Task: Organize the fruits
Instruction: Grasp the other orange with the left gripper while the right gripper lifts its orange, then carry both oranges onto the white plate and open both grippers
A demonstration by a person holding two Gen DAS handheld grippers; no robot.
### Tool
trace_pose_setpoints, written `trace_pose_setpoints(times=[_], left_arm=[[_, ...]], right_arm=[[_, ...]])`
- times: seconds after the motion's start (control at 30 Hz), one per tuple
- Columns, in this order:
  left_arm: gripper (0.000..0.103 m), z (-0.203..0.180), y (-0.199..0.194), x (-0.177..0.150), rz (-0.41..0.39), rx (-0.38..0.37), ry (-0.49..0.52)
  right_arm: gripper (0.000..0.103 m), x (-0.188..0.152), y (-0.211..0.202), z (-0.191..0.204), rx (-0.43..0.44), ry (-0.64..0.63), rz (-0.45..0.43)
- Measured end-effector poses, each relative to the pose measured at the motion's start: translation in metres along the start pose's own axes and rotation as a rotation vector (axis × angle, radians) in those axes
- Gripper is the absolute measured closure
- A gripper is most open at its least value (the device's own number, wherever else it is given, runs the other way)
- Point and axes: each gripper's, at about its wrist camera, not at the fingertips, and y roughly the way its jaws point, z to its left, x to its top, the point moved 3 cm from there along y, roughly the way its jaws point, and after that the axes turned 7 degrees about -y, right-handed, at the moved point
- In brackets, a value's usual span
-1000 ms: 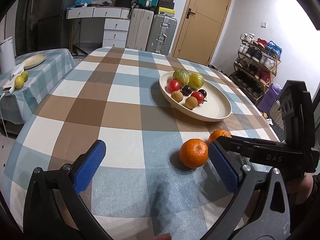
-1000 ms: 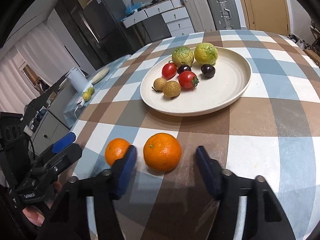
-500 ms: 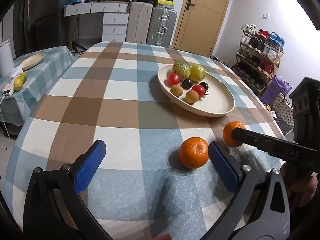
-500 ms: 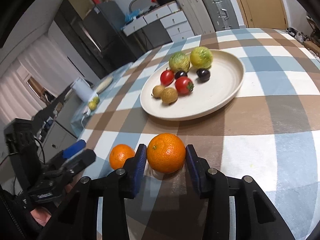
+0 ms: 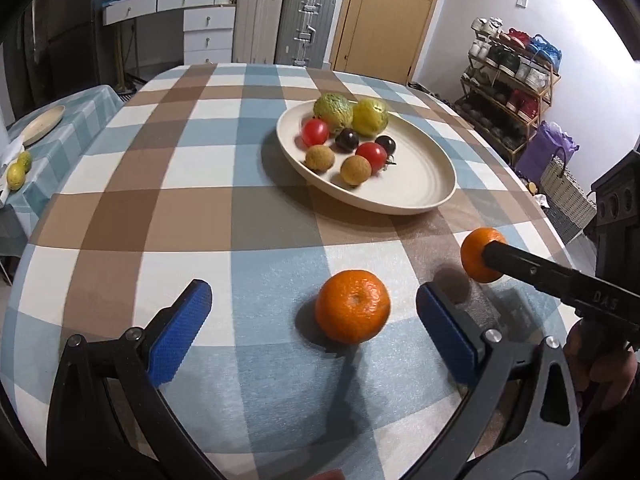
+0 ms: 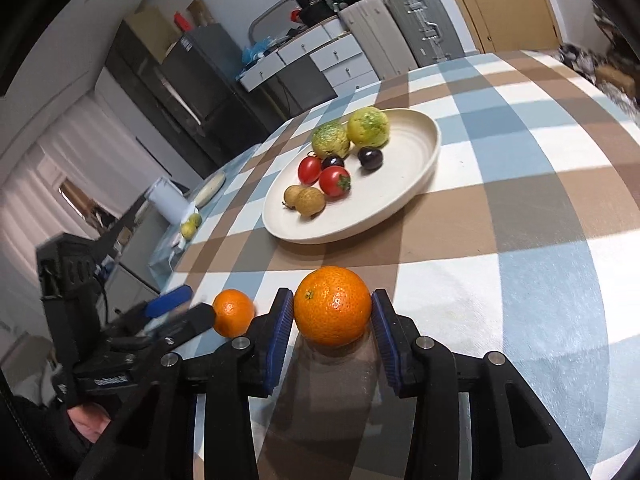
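On the checked tablecloth (image 6: 520, 184), your right gripper (image 6: 332, 312) has just clamped one orange (image 6: 333, 305); the plate (image 6: 404, 196) waits at twelve o'clock. Your left gripper (image 5: 312, 312) gapes around the other orange (image 5: 352, 306).

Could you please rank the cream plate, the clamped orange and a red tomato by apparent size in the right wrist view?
1. Round cream plate
2. Orange clamped in the right gripper's jaws, enlarged by nearness
3. Red tomato
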Motion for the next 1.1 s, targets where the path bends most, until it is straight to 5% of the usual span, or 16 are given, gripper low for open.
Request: trace_pose_setpoints(times=[0.1, 0.47, 1.1], left_arm=[[0.005, -0.004, 0.002, 0.0, 0.011, -0.026, 0.004], [0.066, -0.015, 0.005, -0.004, 0.057, -0.103, 0.044], [0.067, -0.024, -0.003, 0.025, -0.012, -0.176, 0.078]], right_arm=[[0.063, -0.001, -0.003, 0.0, 0.006, -0.01, -0.006], [0.063, -0.003, -0.006, -0.003, 0.023, 0.007, -0.022], [0.062, 0.013, -0.008, -0.005, 0.004, -0.006, -0.023]])
